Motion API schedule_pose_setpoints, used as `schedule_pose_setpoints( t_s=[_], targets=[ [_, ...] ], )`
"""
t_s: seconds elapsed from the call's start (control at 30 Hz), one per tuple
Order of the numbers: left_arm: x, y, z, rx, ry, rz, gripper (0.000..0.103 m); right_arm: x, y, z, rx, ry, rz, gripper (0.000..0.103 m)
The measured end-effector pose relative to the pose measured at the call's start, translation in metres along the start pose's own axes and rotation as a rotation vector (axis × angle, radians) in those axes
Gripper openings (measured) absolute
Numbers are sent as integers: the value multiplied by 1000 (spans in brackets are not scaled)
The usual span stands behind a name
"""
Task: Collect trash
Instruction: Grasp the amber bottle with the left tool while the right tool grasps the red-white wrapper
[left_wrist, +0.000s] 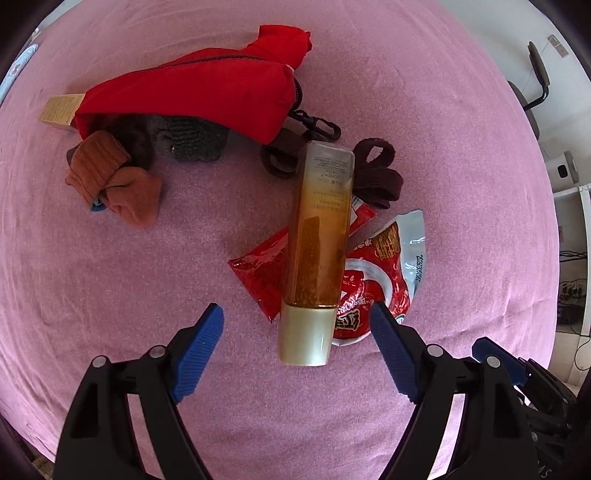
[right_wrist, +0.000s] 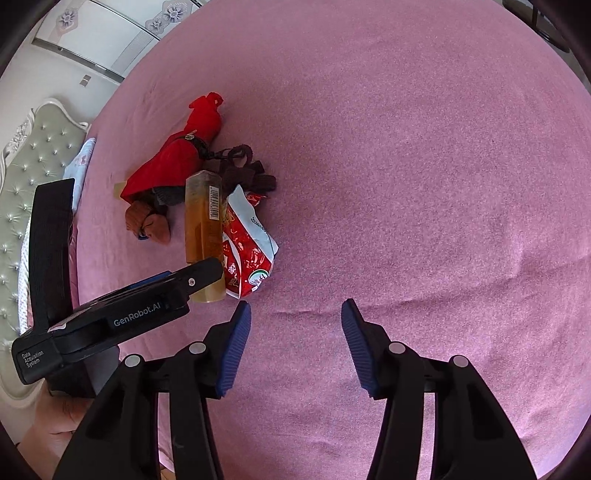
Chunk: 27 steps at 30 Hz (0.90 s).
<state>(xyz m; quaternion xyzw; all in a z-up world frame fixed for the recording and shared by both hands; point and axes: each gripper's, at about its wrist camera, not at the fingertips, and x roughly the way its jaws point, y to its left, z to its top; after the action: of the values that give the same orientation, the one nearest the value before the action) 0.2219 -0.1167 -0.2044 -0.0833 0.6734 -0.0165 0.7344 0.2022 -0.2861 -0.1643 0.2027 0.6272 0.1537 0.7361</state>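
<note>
An amber tube bottle (left_wrist: 319, 251) with a cream cap lies on the pink bedsheet (left_wrist: 110, 295), over red snack wrappers (left_wrist: 380, 280). My left gripper (left_wrist: 297, 325) is open, its blue pads on either side of the bottle's cap end, not touching it. In the right wrist view the bottle (right_wrist: 203, 229) and a wrapper (right_wrist: 251, 254) lie at centre left, with the left gripper's body (right_wrist: 122, 314) beside them. My right gripper (right_wrist: 295, 317) is open and empty over bare sheet, to the right of the wrapper.
A red zip pouch (left_wrist: 192, 92) lies behind, with a small beige box (left_wrist: 61, 110), brown socks (left_wrist: 114, 177), grey knit cloth (left_wrist: 188, 136) and a dark brown hair band (left_wrist: 376, 173). A padded headboard (right_wrist: 33, 177) is at the left. Shelves (left_wrist: 569, 206) stand beyond the bed's right edge.
</note>
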Motion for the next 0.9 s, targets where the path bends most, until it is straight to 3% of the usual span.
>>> schedule_pose_setpoints(
  t_s=[0.23, 0.33, 0.6, 0.9],
  targets=[
    [17, 5, 6, -21, 30, -41, 56, 16, -3, 12, -5, 21, 16, 50],
    [14, 14, 7, -35, 35, -87, 35, 24, 0, 16, -9, 29, 25, 50],
    [6, 43, -2, -64, 47, -202, 33, 49, 14, 28, -19, 51, 73, 50],
    [-9, 70, -20, -71, 33, -253, 32, 72, 20, 31, 6, 70, 79, 48]
  ],
)
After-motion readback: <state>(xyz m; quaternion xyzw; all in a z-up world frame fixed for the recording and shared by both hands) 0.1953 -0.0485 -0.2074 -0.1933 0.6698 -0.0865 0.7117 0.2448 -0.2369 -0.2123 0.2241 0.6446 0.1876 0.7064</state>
